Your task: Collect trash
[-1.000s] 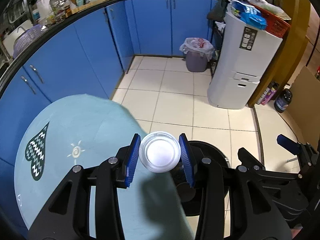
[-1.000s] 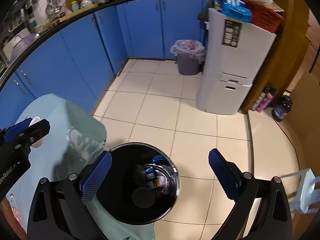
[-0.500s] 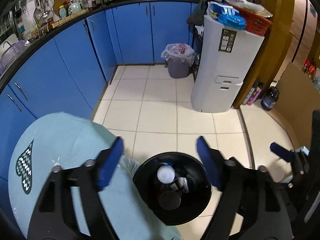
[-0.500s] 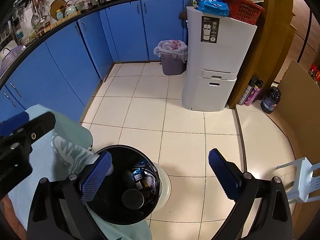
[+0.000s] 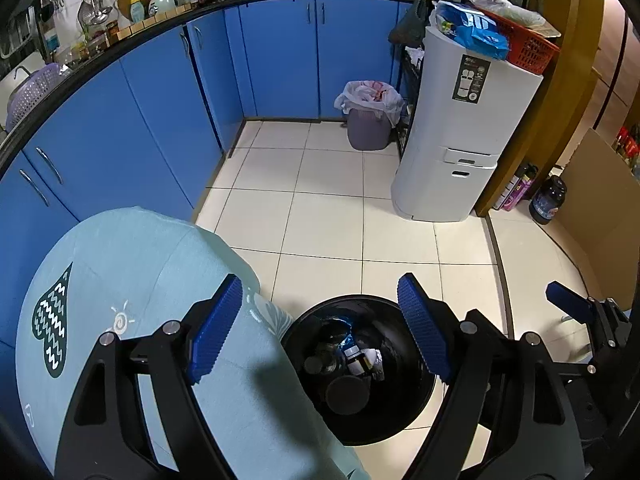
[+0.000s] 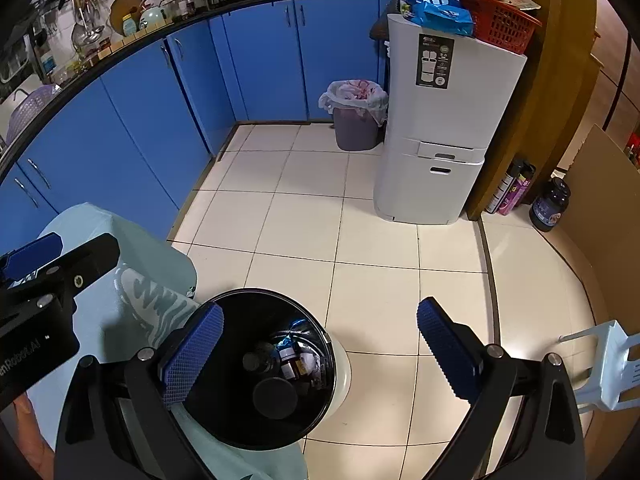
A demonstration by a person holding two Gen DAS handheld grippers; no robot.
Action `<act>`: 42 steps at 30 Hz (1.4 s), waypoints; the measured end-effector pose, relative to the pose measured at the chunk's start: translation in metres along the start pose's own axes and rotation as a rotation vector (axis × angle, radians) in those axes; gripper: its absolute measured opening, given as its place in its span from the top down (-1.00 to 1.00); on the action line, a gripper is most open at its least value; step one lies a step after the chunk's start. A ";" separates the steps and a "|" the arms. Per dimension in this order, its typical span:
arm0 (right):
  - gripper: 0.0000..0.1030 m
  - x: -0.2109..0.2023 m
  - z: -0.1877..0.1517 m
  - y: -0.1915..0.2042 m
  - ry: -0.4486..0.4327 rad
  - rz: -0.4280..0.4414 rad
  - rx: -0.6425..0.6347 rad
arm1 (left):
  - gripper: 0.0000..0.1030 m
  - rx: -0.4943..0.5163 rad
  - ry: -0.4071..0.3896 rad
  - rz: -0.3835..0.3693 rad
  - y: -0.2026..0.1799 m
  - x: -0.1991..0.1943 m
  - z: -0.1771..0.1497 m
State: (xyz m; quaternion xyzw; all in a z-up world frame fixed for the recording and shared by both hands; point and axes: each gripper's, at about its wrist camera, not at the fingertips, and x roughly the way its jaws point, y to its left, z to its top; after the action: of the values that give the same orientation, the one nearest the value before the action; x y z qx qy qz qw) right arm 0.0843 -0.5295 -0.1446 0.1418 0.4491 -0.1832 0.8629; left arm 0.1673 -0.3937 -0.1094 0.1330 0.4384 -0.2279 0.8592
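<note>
A black round trash bin (image 5: 384,424) stands on the floor beside the table, with bottles, wrappers and a dark lid inside; it also shows in the right wrist view (image 6: 224,424). My left gripper (image 5: 320,328) is open and empty, above the bin's left rim and the table edge. My right gripper (image 6: 320,354) is open and empty, above the bin's right side. The left gripper's body (image 6: 44,292) shows at the left of the right wrist view.
A light blue tablecloth covers the table (image 5: 120,264) at lower left. Blue kitchen cabinets (image 5: 140,120) curve round the back. A white appliance (image 5: 464,132) and a lined purple waste basket (image 5: 368,120) stand at the back. A white plastic chair (image 6: 604,364) is at right.
A second ago my left gripper held a clear round plastic lid. It opened and the lid dropped into the black bin. Both grippers have shifted slightly since.
</note>
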 end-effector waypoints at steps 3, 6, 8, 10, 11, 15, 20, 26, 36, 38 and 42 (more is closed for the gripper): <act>-0.84 -0.002 0.000 0.001 -0.001 0.001 -0.001 | -0.54 0.005 -0.004 0.000 0.000 -0.002 0.000; -0.84 -0.002 0.001 0.001 -0.001 -0.001 -0.001 | -0.59 0.007 0.004 -0.001 -0.001 -0.003 0.000; -0.84 -0.003 0.001 0.002 -0.001 -0.001 -0.002 | -0.71 0.005 0.007 0.000 0.000 -0.003 -0.003; -0.84 -0.004 0.001 0.003 -0.002 -0.002 -0.003 | -0.71 0.002 0.006 0.007 0.002 -0.003 -0.004; -0.84 -0.004 0.001 0.004 -0.002 -0.002 -0.004 | -0.71 0.002 0.008 0.007 0.003 -0.003 -0.005; -0.84 -0.006 0.000 0.004 -0.005 0.001 -0.006 | -0.71 -0.001 0.010 0.010 0.004 -0.004 -0.006; -0.84 -0.006 -0.001 0.005 -0.004 0.002 -0.006 | -0.71 0.008 0.009 0.014 0.004 -0.005 -0.007; -0.84 -0.007 0.000 0.005 -0.005 0.001 -0.008 | -0.71 0.006 0.009 0.018 0.005 -0.006 -0.007; -0.84 -0.006 0.000 0.008 0.002 0.001 -0.016 | -0.71 -0.004 0.027 0.021 0.008 -0.006 -0.010; -0.84 -0.006 0.000 0.009 0.002 0.000 -0.015 | -0.71 -0.008 0.030 0.021 0.008 -0.006 -0.010; -0.84 -0.006 0.000 0.009 0.002 -0.001 -0.017 | -0.71 -0.013 0.037 0.019 0.009 -0.004 -0.011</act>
State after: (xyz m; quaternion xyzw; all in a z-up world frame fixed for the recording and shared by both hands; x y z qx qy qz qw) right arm 0.0850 -0.5204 -0.1395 0.1344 0.4514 -0.1797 0.8636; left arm 0.1624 -0.3801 -0.1117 0.1357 0.4544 -0.2142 0.8539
